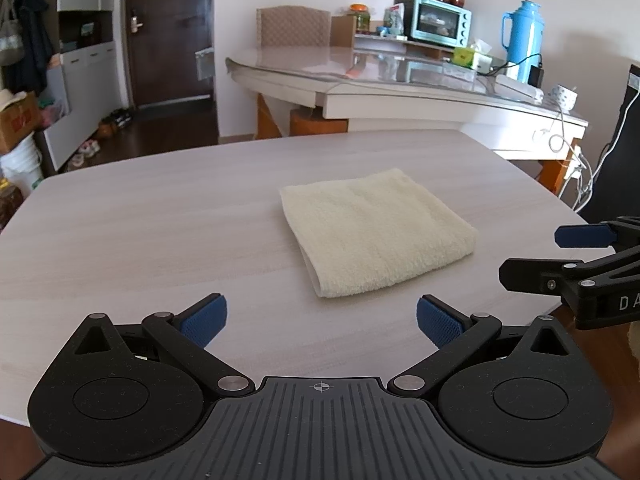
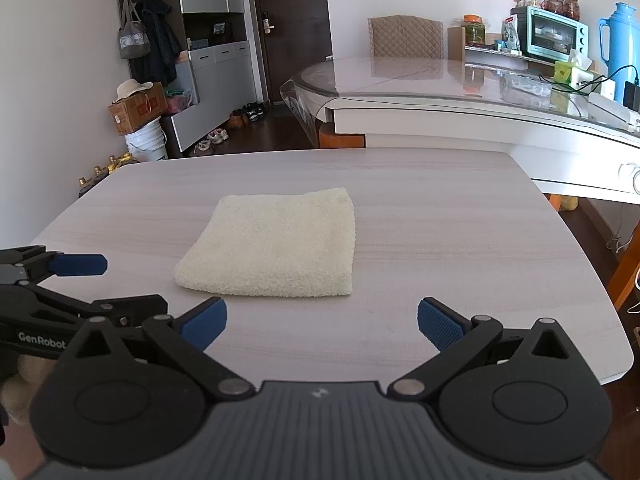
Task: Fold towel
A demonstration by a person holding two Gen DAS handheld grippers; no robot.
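A cream towel lies folded into a small thick rectangle on the pale wood-grain table. In the right wrist view the same towel sits just ahead of the fingers, on the table. My left gripper hovers near the table's front edge, short of the towel, open and holding nothing. My right gripper is also open and empty, a little behind the towel's near edge. Each gripper shows in the other's view: the right gripper at the far right, the left gripper at the far left.
Behind stands a glass-topped dining table with a teal toaster oven, a blue thermos, jars and cables. A padded chair is beyond it. A cabinet, boxes, a bucket and shoes line the left wall.
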